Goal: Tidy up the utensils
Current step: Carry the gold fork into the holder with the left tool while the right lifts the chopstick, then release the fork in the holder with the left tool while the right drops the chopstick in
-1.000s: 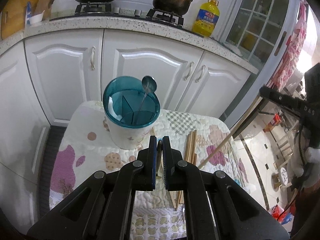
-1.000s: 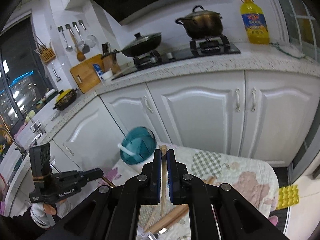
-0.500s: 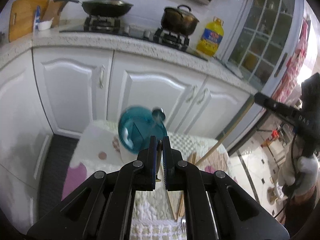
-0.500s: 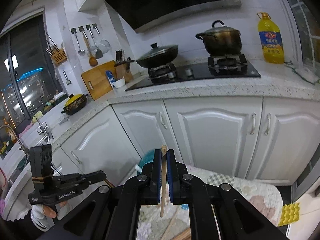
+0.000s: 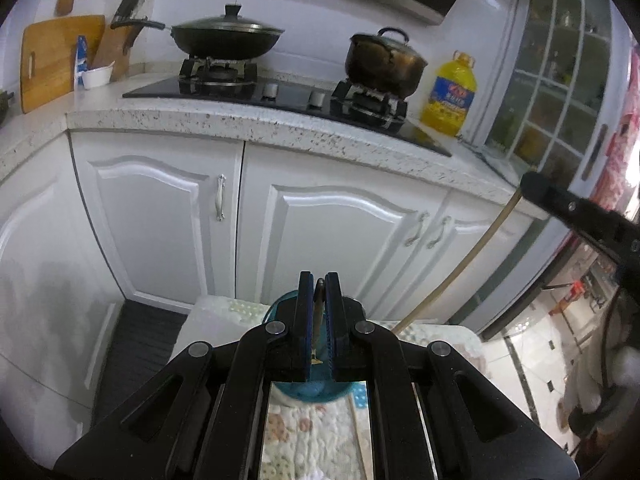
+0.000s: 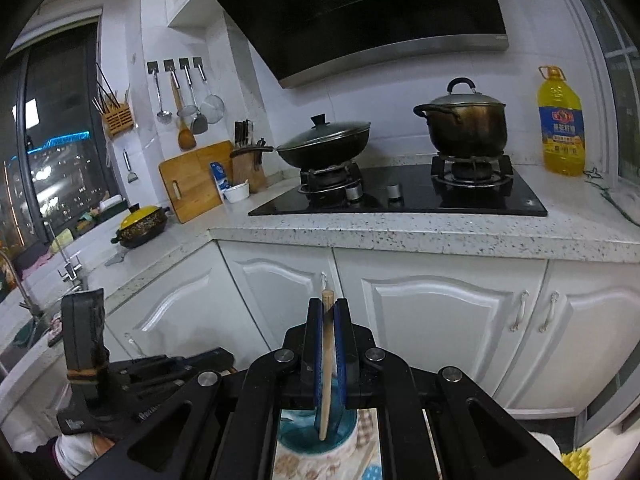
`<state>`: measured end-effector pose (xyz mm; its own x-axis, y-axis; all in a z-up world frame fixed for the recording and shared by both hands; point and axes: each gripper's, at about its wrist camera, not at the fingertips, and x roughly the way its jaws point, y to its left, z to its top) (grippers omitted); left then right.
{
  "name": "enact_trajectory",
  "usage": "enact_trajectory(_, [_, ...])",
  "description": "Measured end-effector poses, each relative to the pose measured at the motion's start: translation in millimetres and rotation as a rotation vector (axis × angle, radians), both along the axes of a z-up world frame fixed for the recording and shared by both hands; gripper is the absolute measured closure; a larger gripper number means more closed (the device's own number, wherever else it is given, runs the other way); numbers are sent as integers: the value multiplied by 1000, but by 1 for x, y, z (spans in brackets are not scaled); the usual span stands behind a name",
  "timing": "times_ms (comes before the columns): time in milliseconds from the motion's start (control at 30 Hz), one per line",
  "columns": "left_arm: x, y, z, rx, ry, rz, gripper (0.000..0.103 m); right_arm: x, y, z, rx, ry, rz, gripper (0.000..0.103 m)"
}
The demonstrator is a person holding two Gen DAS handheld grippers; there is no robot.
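Observation:
My left gripper point(image 5: 319, 282) is shut on a thin dark utensil point(image 5: 319, 320) seen edge-on; its kind is unclear. Under the fingers sits the teal-rimmed utensil holder point(image 5: 280, 308), mostly hidden. My right gripper point(image 6: 328, 308) is shut on a long wooden chopstick point(image 6: 326, 364) that hangs down over the holder point(image 6: 300, 428). In the left wrist view the right gripper point(image 5: 534, 186) comes in from the right, with its chopstick point(image 5: 472, 256) slanting down toward the holder. The left gripper point(image 6: 226, 356) shows low on the left of the right wrist view.
The holder stands on a small table under a quilted patterned cloth point(image 5: 312, 440), with a loose chopstick point(image 5: 360, 436) on it. Behind are white cabinets point(image 5: 336, 236) and a speckled counter point(image 6: 400, 236) carrying a wok point(image 6: 324, 144), pot point(image 6: 466, 124) and oil bottle point(image 6: 560, 124).
Both grippers have risen with their utensils still gripped. The holder has slid from ahead of the fingers to beneath them in both views, and the counter now fills the pictures.

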<state>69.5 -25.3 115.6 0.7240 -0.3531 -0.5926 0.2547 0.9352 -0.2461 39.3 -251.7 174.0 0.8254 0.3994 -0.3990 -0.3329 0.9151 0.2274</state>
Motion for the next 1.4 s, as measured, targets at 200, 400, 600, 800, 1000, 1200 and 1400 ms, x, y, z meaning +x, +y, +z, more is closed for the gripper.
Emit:
enact_trajectory(200, [29,-5,-28,39,51,28,99,27,12,-25,-35,18,-15,98])
enact_trajectory(400, [46,-10,-50,68,81,56,99,45,15,-53,-31,76,-6,98])
enact_trajectory(600, [58,-14,-70,85,117,72,99,57,19,-79,-22,141,9,98])
enact_trajectory(800, [62,-15,-85,99,153,81,99,67,15,-101,1,222,25,97])
enact_trajectory(1000, [60,-11,-86,84,161,86,97,69,-2,-108,77,274,14,68])
enact_trajectory(1200, [51,-9,-79,67,166,73,85,59,-7,-104,84,269,23,65])
enact_trajectory(1400, [29,-3,-66,47,143,73,73,43,-10,-101,81,263,20,63])
